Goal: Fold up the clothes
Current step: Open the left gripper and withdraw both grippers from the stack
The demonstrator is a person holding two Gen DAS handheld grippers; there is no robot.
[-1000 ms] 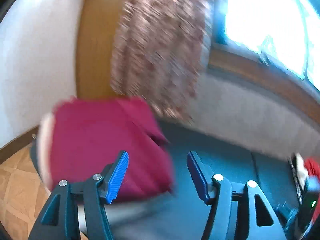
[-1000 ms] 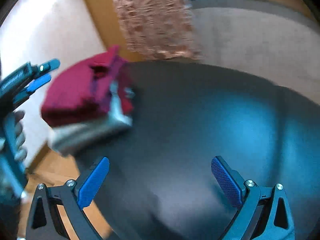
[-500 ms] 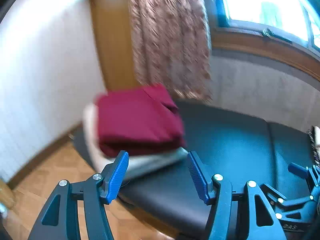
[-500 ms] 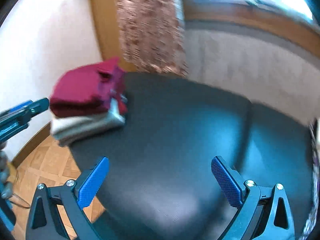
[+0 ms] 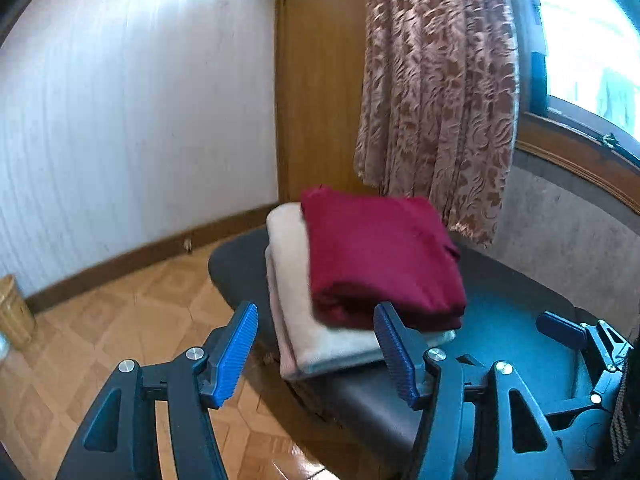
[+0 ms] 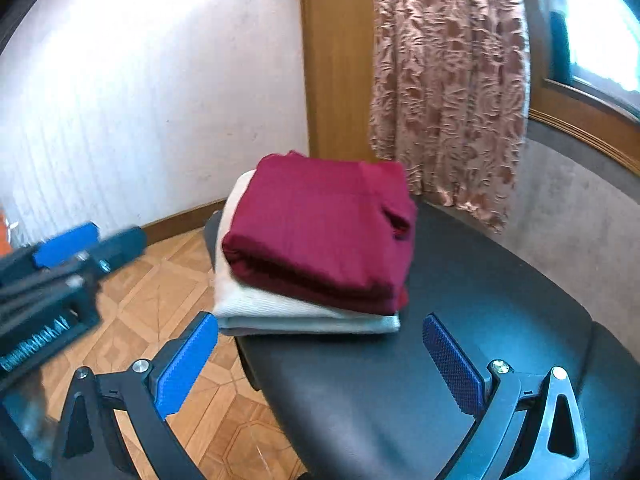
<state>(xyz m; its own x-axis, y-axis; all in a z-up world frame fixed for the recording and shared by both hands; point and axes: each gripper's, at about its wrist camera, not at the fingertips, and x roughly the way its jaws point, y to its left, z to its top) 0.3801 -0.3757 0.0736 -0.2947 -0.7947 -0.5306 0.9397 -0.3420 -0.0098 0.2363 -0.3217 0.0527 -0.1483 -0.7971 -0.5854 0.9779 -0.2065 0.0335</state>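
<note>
A folded maroon garment [image 5: 380, 256] [image 6: 320, 236] lies on top of a folded cream garment [image 5: 296, 320] [image 6: 256, 304], stacked at the left end of a black padded bench [image 5: 516, 320] [image 6: 460, 320]. My left gripper [image 5: 316, 354] is open and empty, just in front of the stack, over the bench edge. My right gripper [image 6: 320, 364] is open and empty, in front of the stack. The left gripper also shows at the left of the right wrist view [image 6: 60, 264], and the right gripper at the right of the left wrist view [image 5: 576, 344].
A patterned curtain [image 5: 436, 92] hangs behind the bench beside a wooden door frame [image 5: 316, 80]. A white wall [image 5: 132, 120] and parquet floor [image 5: 120, 312] lie to the left. A wicker basket [image 5: 12, 312] stands at the far left. A window [image 5: 592, 40] is at the right.
Both grippers have pulled back and away from the stack, staying open. The views have swung left, so the stack now sits farther off and the floor shows.
</note>
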